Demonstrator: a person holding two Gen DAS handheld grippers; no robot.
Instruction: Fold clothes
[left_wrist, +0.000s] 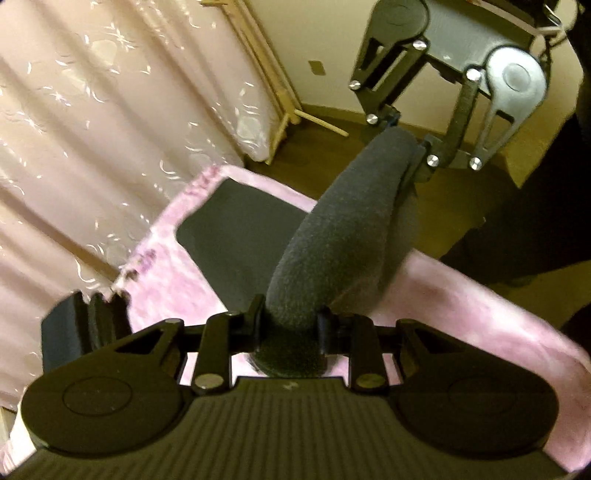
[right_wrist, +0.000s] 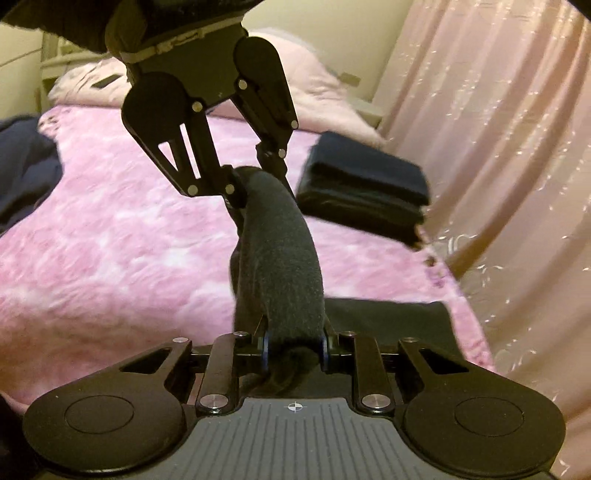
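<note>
A dark grey garment (left_wrist: 332, 236) (right_wrist: 280, 251) hangs bunched into a thick roll between my two grippers, above the pink bed. My left gripper (left_wrist: 290, 325) is shut on one end of it; in the right wrist view that gripper (right_wrist: 243, 184) shows from the front, pinching the far end. My right gripper (right_wrist: 295, 339) is shut on the other end and appears at the top of the left wrist view (left_wrist: 406, 147). A flat dark panel of cloth (left_wrist: 236, 229) (right_wrist: 388, 321) lies on the blanket under the roll; whether it joins the held garment is hidden.
A fluffy pink blanket (right_wrist: 110, 229) covers the bed. A folded stack of dark clothes (right_wrist: 362, 184) (left_wrist: 70, 328) sits by the bed's edge near the pink curtain (right_wrist: 498, 147). Dark blue clothes (right_wrist: 22, 162) lie at the left. A person's dark trousers (left_wrist: 535, 221) stand beside the bed.
</note>
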